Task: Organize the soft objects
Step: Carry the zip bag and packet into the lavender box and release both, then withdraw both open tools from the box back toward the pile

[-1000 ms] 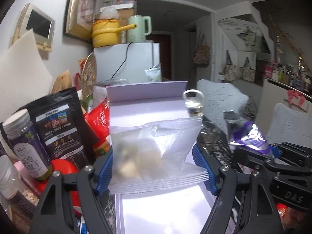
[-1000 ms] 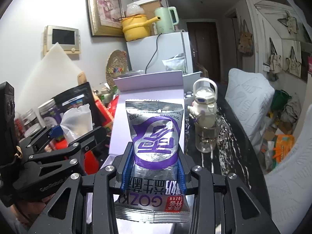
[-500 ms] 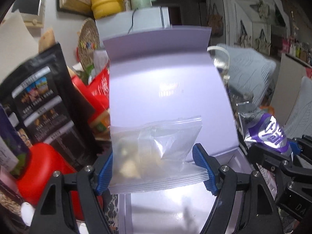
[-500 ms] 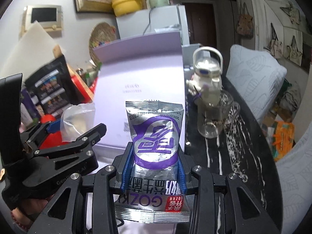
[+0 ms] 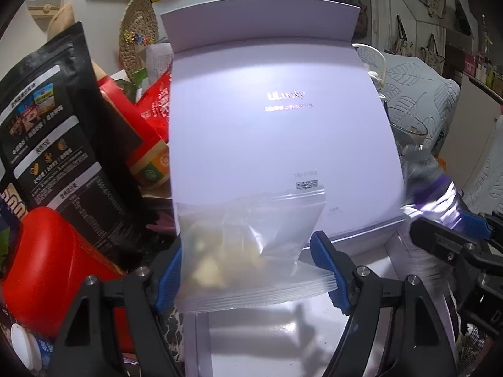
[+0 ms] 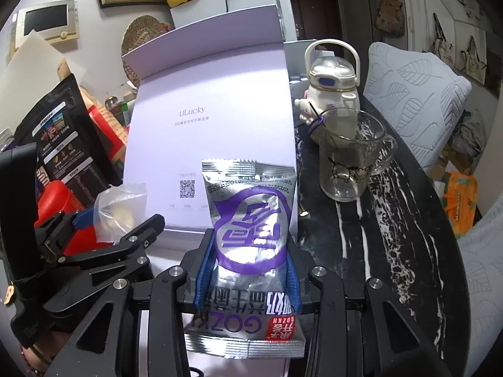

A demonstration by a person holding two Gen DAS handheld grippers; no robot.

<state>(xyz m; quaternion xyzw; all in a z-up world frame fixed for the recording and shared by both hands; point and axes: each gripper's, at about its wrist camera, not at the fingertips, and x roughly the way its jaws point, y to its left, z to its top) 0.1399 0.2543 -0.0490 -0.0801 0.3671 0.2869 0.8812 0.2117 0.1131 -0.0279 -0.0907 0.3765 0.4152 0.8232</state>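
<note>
My left gripper (image 5: 248, 251) is shut on a clear zip bag (image 5: 239, 235) of pale pieces, held upright above the near end of an open lavender box (image 5: 276, 125). My right gripper (image 6: 250, 245) has a silver and purple snack packet (image 6: 251, 207) standing between its blue pads; the jaws are opening, but the pads still touch the packet's sides. The box lid (image 6: 213, 119) slopes up behind both items. In the right wrist view the left gripper (image 6: 103, 220) and its bag (image 6: 121, 207) are at lower left. The packet (image 5: 433, 188) shows blurred at the right of the left wrist view.
A black pouch (image 5: 53, 144), a red canister (image 5: 56, 267) and red packets (image 5: 157, 103) crowd the box's left side. On the black marbled table (image 6: 393, 235) to the right stand a glass mug (image 6: 352, 163) and a white bottle (image 6: 333, 94). Beyond them lies a pale cushion (image 6: 418, 94).
Both grippers have sunk and tipped downward toward the lavender box, whose lid now fills more of each view. Each still carries its item. The right jaws stand slightly wider.
</note>
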